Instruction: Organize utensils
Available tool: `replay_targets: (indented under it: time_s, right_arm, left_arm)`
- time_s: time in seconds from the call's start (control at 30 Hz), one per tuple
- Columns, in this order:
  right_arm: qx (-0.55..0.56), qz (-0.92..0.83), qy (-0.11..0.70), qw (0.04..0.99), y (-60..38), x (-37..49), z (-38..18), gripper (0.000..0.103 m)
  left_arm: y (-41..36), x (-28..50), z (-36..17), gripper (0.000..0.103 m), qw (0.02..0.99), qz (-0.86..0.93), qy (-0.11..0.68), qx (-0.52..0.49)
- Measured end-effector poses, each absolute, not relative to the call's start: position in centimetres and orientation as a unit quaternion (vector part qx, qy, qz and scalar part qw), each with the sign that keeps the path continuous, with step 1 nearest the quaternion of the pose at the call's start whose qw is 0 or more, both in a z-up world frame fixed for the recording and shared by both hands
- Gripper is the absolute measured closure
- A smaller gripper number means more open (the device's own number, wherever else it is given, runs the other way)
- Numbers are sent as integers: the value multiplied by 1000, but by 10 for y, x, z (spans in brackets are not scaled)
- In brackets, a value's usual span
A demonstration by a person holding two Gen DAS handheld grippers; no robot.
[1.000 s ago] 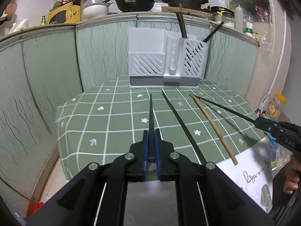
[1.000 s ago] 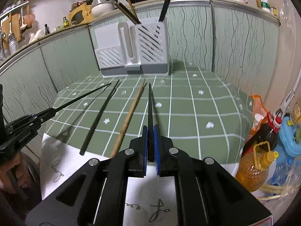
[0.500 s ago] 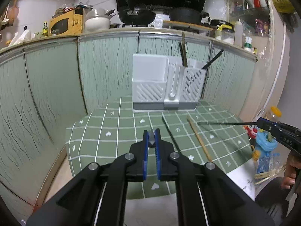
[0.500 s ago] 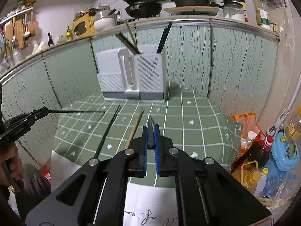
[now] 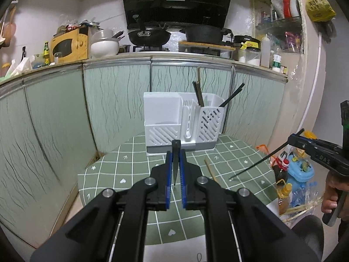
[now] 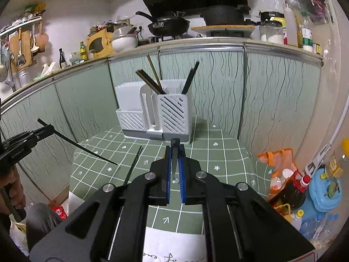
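A white slotted utensil holder (image 5: 183, 122) (image 6: 152, 113) stands at the back of the green checked table (image 5: 135, 166), with several chopsticks upright in its right compartment. My left gripper (image 5: 175, 152) is shut on a black chopstick (image 5: 175, 168) held above the table; in the right wrist view this left gripper (image 6: 50, 128) grips that stick (image 6: 87, 149) near its thick end. My right gripper (image 6: 174, 148) is shut on another black chopstick (image 6: 174, 166), which slants down over the table (image 5: 257, 162). A wooden chopstick (image 5: 210, 170) and a black one (image 6: 133, 166) lie on the cloth.
Green cabinet fronts (image 5: 113, 100) close in the table at the back and both sides. Oil bottles (image 6: 290, 192), a blue container (image 6: 325, 192) and bags crowd the floor to the right. A white paper (image 6: 174, 246) lies at the table's front edge. A person's hand (image 5: 333, 196) grips the right handle.
Both grippers have risen, each lifting its black chopstick off the cloth. The table and holder now sit lower and farther in both views. The two loose chopsticks stayed put.
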State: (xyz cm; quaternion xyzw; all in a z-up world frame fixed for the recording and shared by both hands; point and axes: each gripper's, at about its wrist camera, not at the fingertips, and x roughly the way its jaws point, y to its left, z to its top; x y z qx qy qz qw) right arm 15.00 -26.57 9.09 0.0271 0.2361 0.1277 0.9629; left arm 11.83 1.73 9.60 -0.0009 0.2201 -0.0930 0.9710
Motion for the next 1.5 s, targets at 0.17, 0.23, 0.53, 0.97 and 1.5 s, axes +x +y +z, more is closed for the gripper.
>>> replay_targets:
  time_s: [0.17, 0.23, 0.53, 0.97, 1.5]
  right_arm:
    - [25, 130, 227, 965, -265, 148, 104, 97]
    - [24, 130, 225, 965, -264, 147, 108, 97]
    - [18, 131, 218, 967, -265, 144, 123, 97]
    - [4, 130, 209, 969, -266, 152, 162, 97]
    - [-1, 148, 171, 974, -260, 183, 247, 97]
  left_arm:
    - [12, 118, 107, 97, 971, -98, 216, 5]
    - [11, 120, 110, 97, 970, -101, 222, 5]
    - [8, 124, 120, 97, 969, -106, 225, 5]
    - [-12, 141, 165, 97, 970, -133, 204, 10]
    - [-48, 182, 235, 97, 972, -153, 181, 8]
